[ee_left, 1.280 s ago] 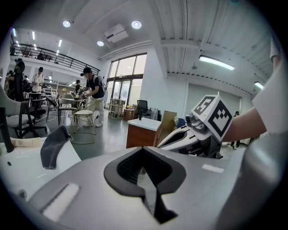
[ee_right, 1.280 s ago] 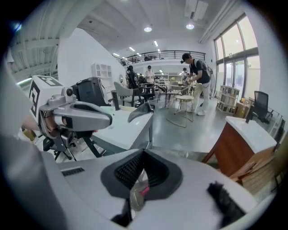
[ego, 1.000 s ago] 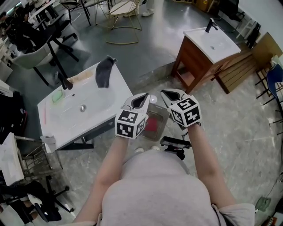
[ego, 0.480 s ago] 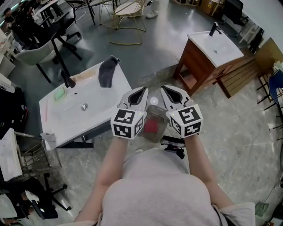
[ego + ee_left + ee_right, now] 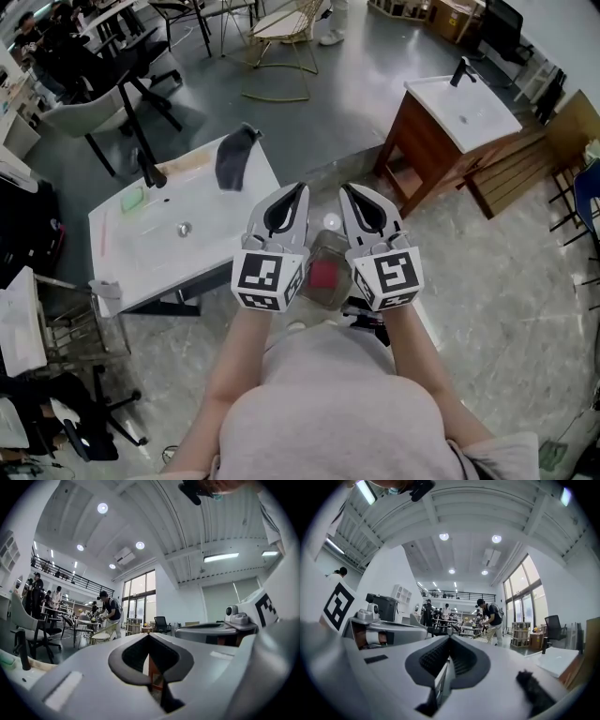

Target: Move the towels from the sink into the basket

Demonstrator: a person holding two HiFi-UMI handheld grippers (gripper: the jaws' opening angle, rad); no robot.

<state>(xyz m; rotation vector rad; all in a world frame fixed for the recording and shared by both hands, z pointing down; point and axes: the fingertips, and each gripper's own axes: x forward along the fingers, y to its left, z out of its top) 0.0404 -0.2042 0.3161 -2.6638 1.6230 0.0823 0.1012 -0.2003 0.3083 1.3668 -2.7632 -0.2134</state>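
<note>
towel [image 5: 232,159]: long axis near-far on sink [image 5: 141,246] | left gripper [image 5: 300,188], right gripper [image 5: 347,188]: jaws closed, empty

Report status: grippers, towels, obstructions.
Left gripper and right gripper: jaws shut, empty. Grey towel on sink corner. Red item in basket. Nothing blocking.

A wooden washstand [image 5: 419,150] with a black tap [image 5: 459,71] stands off to the right. A gold wire chair [image 5: 281,37] sits beyond it, and a green sponge [image 5: 131,199] lies far left.
</note>
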